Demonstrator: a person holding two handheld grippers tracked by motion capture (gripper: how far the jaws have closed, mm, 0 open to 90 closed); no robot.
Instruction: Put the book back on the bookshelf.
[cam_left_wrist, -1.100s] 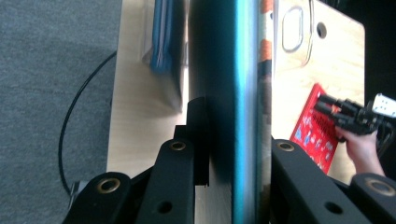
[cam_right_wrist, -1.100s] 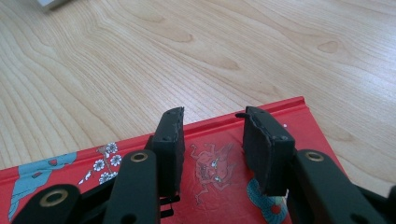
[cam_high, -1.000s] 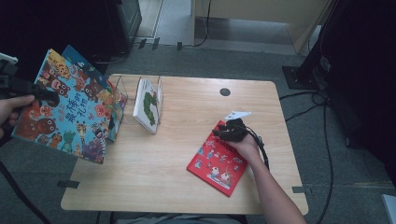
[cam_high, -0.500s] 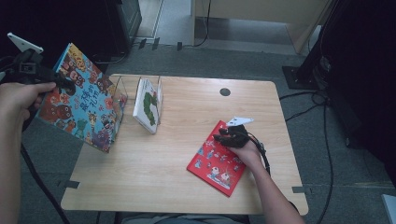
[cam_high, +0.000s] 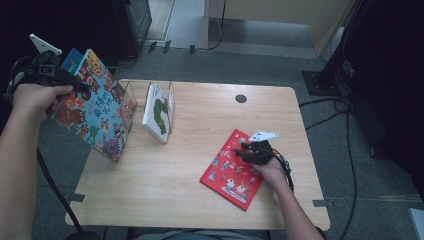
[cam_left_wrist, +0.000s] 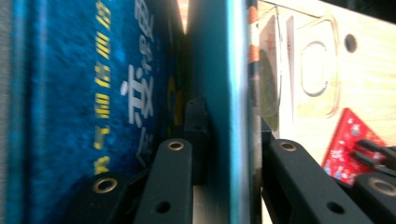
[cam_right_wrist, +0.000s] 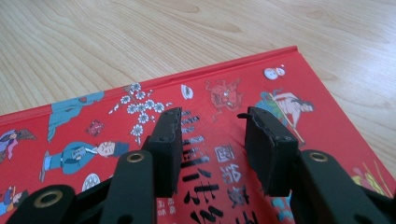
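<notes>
the blue book (cam_left_wrist: 116, 93) runs off the frame's top, its title blurred (unreadable); the red book (cam_right_wrist: 196, 154) is cropped below.

There are 3 picture books: 1 blue monster-covered book (cam_high: 95, 112) held up at the left, 1 white book with a green caterpillar (cam_high: 156, 113) upright in the clear rack (cam_high: 131, 95), 1 red book (cam_high: 231, 170) flat on the table (cam_high: 170, 195). 1 rack, 1 table, 2 grippers: left gripper (cam_high: 75, 85), right gripper (cam_high: 240, 150).

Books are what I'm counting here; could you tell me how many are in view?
3. A blue monster book is clamped in the left gripper beside the table; a white book stands in the clear rack; a red book lies flat under the right gripper.
</notes>
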